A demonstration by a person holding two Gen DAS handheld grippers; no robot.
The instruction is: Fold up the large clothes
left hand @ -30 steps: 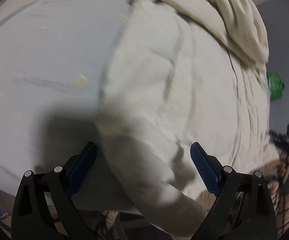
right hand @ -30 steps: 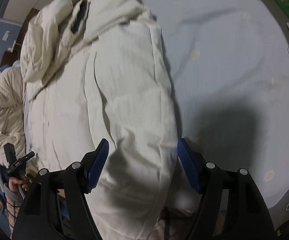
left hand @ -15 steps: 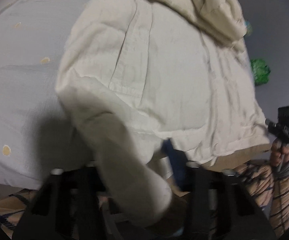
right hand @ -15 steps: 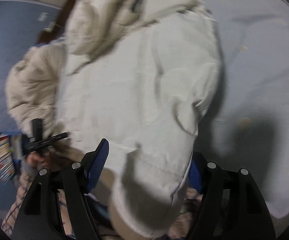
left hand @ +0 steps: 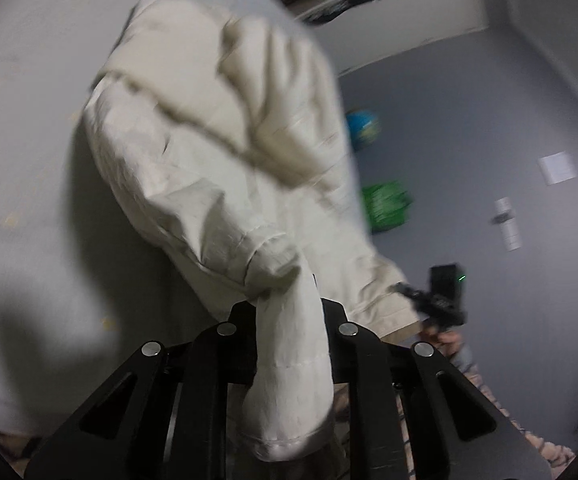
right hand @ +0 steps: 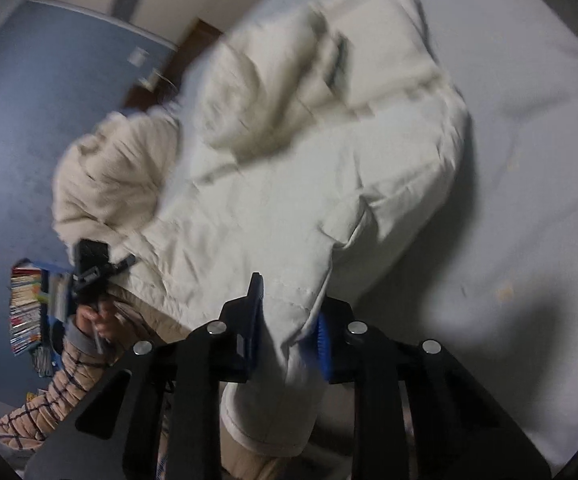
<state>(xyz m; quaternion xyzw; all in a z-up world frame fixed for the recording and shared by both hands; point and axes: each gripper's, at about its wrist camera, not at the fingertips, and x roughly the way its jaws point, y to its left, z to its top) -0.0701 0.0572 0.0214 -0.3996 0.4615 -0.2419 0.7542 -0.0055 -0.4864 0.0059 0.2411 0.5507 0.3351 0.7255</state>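
Jacket (left hand: 217,184) cuffs now clamped, lifted.

we see a pale grey bed sheet (right hand: 529,160) with small yellowish specks, and we place the rest of the room from it. beyond its far edge stands a blue-grey wall (left hand: 469,140) with a white switch plate (left hand: 557,167). at that wall's foot lie a green bag (left hand: 385,204) and a blue ball (left hand: 363,128). off the bed's other side, a shelf of books (right hand: 27,308) stands against a blue wall (right hand: 49,100), near a brown door (right hand: 173,68).

Cream padded jacket (left hand: 217,168), sleeves lifted
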